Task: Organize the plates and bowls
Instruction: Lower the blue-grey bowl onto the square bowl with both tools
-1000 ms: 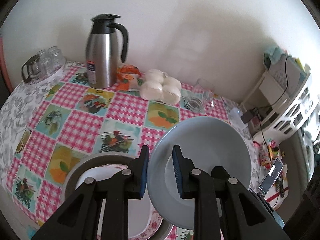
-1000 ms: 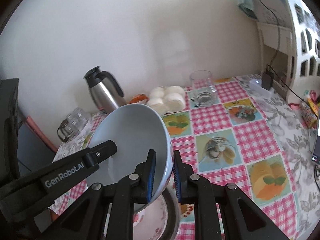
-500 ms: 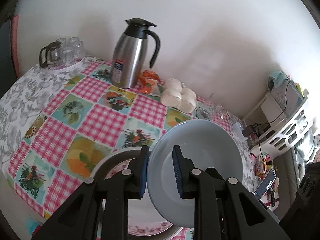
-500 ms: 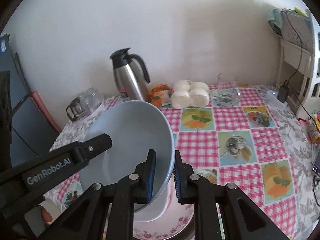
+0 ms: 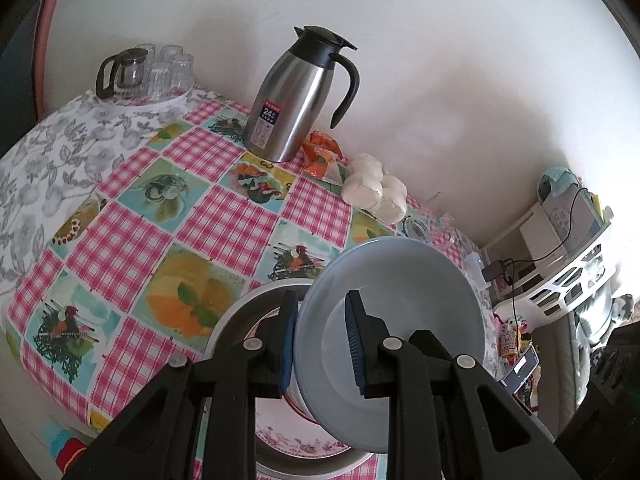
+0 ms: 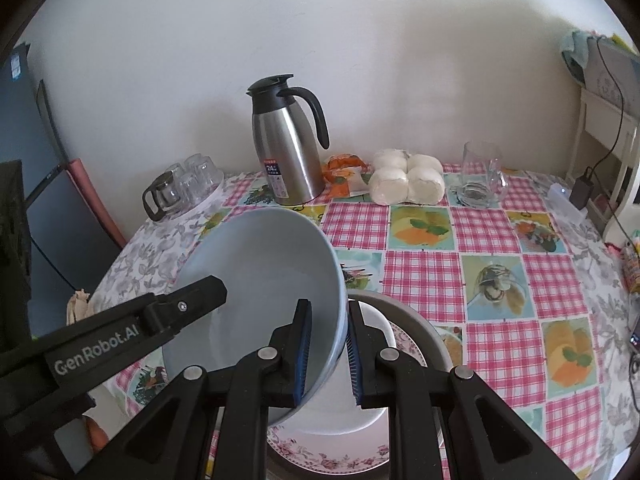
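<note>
A pale blue bowl (image 5: 404,304) (image 6: 260,276) hangs tilted above the table, held by its rim from two sides. My left gripper (image 5: 320,300) is shut on the rim nearest it. One of its black fingers (image 6: 188,300) reaches into the bowl in the right wrist view. My right gripper (image 6: 329,308) is shut on the opposite rim. Under the bowl sits a grey dish (image 5: 248,304) (image 6: 416,328) holding a floral plate (image 5: 288,444) (image 6: 328,458) and a white bowl (image 6: 360,412), partly hidden by the fingers.
At the back of the checked tablecloth (image 6: 424,276) stand a steel jug (image 6: 288,152), a tray of glasses (image 6: 184,188), an orange packet (image 6: 344,176), a bag of white buns (image 6: 408,182) and a clear glass (image 6: 482,168). A white shelf (image 5: 560,264) stands to the right.
Both grippers have carried the blue bowl sideways, so the jug has slid rightward in both views. The views have rolled more level. Both grips on the rim are unchanged.
</note>
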### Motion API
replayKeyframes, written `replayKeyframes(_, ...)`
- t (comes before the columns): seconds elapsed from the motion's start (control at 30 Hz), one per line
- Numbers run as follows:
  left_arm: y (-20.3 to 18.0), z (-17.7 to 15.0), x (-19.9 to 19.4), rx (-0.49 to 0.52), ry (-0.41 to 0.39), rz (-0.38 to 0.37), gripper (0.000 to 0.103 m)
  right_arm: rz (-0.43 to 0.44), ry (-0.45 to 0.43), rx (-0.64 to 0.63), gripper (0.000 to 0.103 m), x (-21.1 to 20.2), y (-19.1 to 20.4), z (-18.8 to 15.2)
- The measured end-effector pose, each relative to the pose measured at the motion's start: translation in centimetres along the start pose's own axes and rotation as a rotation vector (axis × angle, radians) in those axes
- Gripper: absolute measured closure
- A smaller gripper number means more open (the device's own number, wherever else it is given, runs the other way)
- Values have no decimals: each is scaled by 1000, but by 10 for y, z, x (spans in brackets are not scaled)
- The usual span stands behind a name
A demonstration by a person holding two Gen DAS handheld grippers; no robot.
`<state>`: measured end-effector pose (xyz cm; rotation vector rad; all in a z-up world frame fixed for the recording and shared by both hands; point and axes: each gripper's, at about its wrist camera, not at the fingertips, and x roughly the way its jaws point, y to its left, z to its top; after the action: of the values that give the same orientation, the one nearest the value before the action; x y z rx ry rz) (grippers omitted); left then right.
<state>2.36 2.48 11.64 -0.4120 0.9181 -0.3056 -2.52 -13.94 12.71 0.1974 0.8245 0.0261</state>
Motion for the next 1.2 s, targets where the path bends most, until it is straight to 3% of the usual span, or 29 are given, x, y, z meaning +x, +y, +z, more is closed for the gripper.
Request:
replayKeyframes(0.4,13,0,3,-30,19,-11,78,-46,51,-29,84,12,12,-11)
replayKeyframes(1.2,4,-13,27,-3,114,8,78,-101,160,16,81,29,-6,-21)
